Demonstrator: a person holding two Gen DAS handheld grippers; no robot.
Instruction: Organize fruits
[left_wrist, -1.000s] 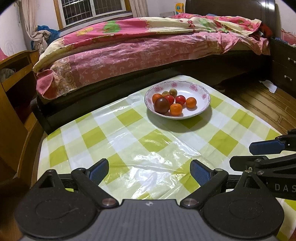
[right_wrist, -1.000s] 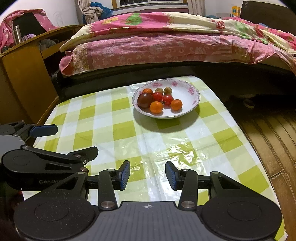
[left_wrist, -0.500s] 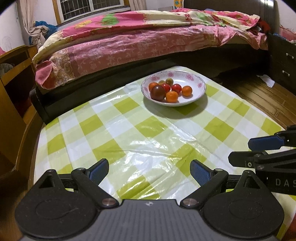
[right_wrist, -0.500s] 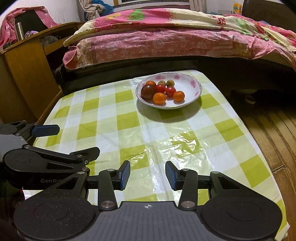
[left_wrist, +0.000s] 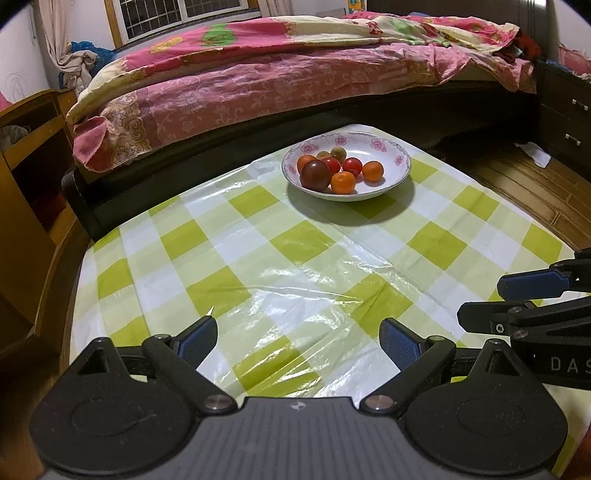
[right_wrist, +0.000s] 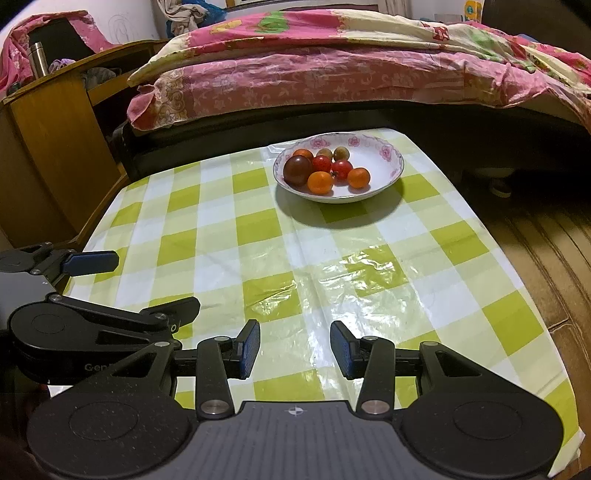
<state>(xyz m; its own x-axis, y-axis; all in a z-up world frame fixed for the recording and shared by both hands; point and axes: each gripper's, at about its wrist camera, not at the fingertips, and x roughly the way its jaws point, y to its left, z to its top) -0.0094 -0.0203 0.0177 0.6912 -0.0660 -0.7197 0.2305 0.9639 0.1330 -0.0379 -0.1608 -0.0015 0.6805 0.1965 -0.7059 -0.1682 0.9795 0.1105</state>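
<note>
A white floral bowl (left_wrist: 400, 162) (right_wrist: 388, 162) stands at the far end of the green-checked table (left_wrist: 303, 266) (right_wrist: 258, 229). It holds several small fruits: a dark red plum (left_wrist: 315, 175) (right_wrist: 297, 170), orange tangerines (left_wrist: 343, 182) (right_wrist: 320, 182), red tomatoes (left_wrist: 351, 166) (right_wrist: 342, 169) and brownish ones behind. My left gripper (left_wrist: 298, 341) stands wide open over the near table edge, nothing between its fingers. My right gripper (right_wrist: 294, 349) is open more narrowly, also empty, beside it. Each gripper shows at the side of the other's view.
A bed with pink floral covers (left_wrist: 295, 74) (right_wrist: 351, 70) runs behind the table. A wooden cabinet (left_wrist: 26, 155) (right_wrist: 55, 147) stands on the left, a dark drawer unit (left_wrist: 565, 122) at the right. Wooden floor (right_wrist: 546, 251) lies to the right of the table.
Both views have tilted slightly, so the bowl sits a little higher and farther in frame. The jaws of both grippers keep the same gap.
</note>
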